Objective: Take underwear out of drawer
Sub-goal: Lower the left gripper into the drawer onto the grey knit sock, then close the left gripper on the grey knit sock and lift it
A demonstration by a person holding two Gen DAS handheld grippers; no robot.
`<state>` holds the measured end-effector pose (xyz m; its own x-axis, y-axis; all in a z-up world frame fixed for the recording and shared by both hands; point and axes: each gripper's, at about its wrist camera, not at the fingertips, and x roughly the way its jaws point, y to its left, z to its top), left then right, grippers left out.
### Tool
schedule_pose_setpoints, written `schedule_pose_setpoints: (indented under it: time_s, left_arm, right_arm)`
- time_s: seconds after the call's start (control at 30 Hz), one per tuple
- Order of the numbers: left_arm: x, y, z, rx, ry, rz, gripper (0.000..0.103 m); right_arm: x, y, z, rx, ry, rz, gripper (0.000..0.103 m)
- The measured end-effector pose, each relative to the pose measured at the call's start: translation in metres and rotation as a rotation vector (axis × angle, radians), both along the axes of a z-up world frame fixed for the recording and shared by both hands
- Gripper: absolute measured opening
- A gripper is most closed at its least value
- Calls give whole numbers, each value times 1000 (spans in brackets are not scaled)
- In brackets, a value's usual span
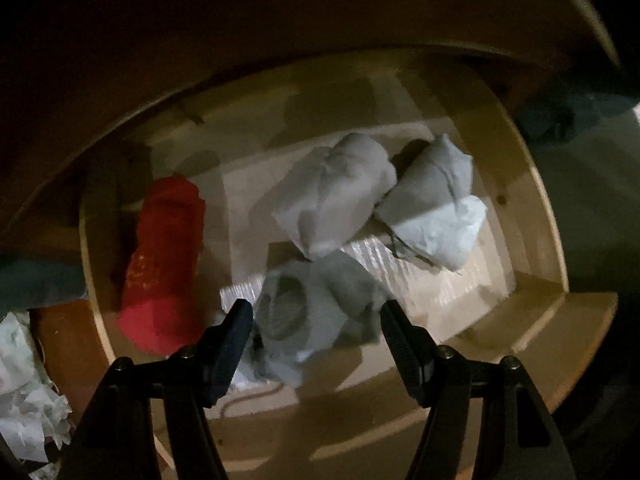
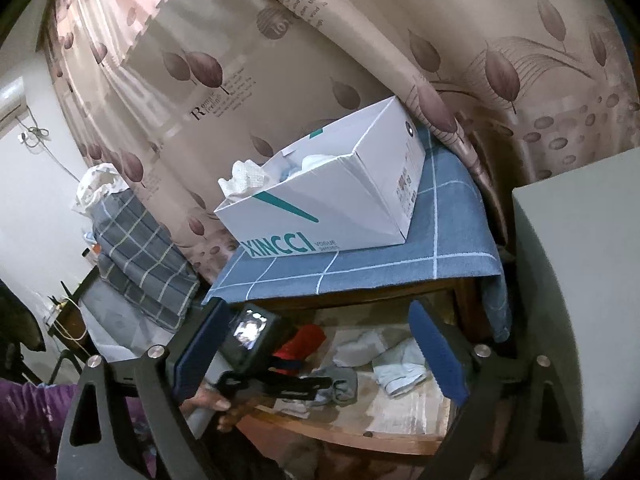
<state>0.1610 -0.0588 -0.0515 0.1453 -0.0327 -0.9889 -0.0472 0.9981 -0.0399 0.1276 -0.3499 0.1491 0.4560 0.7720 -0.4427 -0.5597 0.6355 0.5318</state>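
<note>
Underwear (image 1: 316,312) lies in the drawer (image 1: 532,216) between the left gripper's (image 1: 316,316) released fingers (image 1: 236,336); the right gripper (image 2: 316,356) is spread, empty.

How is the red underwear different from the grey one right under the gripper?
The red underwear is bright red with a faint pattern; the grey underwear is plain and dull. The red one lies stretched long by the drawer's left side, away from the left gripper; the grey one is bunched up between its open jaws. Both are soft cloth lying in the drawer.

A white shoebox (image 2: 332,200) (lidless) sits on blue checked cloth (image 2: 440,240).
</note>
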Motion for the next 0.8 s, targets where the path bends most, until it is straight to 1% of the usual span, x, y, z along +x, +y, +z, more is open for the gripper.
schedule_pose_setpoints:
  time_s: [0.13,0.23,0.37,0.43,0.53,0.7,0.73,0.8]
  left_arm:
    - [7,2,-19,-7,56,17,68]
    - [6,4,-18,-15,52,21,68]
    - [11,5,-23,-14,77,35,68]
    - [14,8,-28,-33,104,64,68]
    - [20,7,-38,-25,167,62,68]
    - [30,-4,-50,48,247,-18,69]
    - [32,-7,-54,71,271,-39,70]
    - [36,-12,-59,115,295,-76,70]
  right_arm:
    - [5,-6,-3,42,32,5,90]
    - [8,-10,-6,73,55,6,90]
    - [10,-10,-7,94,71,14,90]
    - [10,-10,-7,94,70,21,90]
    - [8,-7,-6,88,67,30,93]
    - [9,-7,-6,92,70,35,96]
    - [9,-8,-6,94,72,35,96]
    - [9,-8,-7,99,75,36,96]
